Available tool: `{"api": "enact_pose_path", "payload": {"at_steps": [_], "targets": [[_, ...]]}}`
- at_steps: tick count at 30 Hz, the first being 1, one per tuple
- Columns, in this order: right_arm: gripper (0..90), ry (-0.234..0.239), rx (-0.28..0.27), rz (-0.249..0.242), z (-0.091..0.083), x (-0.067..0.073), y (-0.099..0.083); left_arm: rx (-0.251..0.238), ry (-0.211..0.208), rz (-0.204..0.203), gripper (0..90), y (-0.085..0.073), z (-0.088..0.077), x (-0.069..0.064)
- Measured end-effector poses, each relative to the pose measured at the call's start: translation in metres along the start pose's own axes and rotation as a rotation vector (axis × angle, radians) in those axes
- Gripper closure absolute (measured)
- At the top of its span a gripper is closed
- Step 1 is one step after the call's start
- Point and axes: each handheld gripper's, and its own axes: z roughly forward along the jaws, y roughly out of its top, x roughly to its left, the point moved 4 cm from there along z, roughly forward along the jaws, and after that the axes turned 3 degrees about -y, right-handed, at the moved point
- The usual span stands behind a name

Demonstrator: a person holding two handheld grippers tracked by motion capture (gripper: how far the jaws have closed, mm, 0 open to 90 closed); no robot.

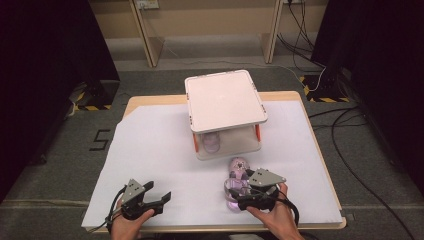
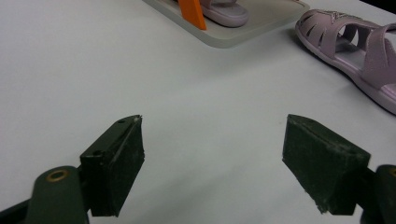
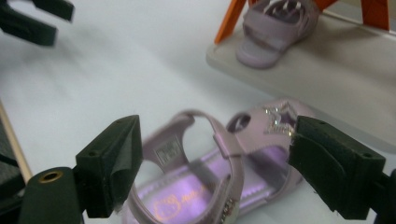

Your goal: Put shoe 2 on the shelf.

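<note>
Open right gripper (image 3: 210, 163), sandal (image 3: 219, 177), unreadable insole print

This looks like a lab or test room set up for recording. A wooden table (image 1: 300, 95) covered with white paper (image 1: 150, 150) stands on grey carpet (image 1: 60, 165), with black and yellow hazard tape (image 1: 92, 107) and a taped mark (image 1: 99, 139) at the left, loose cables (image 1: 350, 150) at the right, and black curtains (image 1: 45, 45) at both sides.

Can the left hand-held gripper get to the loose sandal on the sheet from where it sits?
Probably yes: the left hand-held gripper is open, and bare white sheet lies between it and the sandal. The right hand-held gripper hovers there, though.
</note>
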Motion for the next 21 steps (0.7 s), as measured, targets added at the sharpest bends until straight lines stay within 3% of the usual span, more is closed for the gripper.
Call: {"api": "enact_pose_path", "payload": {"at_steps": [8,13,17,21], "targets": [[26.9,-0.081,0.091,-0.048,0.011,-0.013,-0.015,0.001,-0.001,0.012,20.2,0.0,0.001,-0.001],[35.2,-0.085,0.124,-0.051,0.01,-0.026,-0.019,-0.001,0.0,0.012,20.2,0.0,0.001,-0.001],[41.3,-0.111,0.147,-0.113,0.007,-0.031,-0.019,0.002,0.0,0.014,20.2,0.0,0.001,-0.001],[47.2,-0.06,0.138,-0.158,0.011,-0.031,-0.019,0.002,0.0,0.014,20.2,0.0,0.001,-0.001]]}}
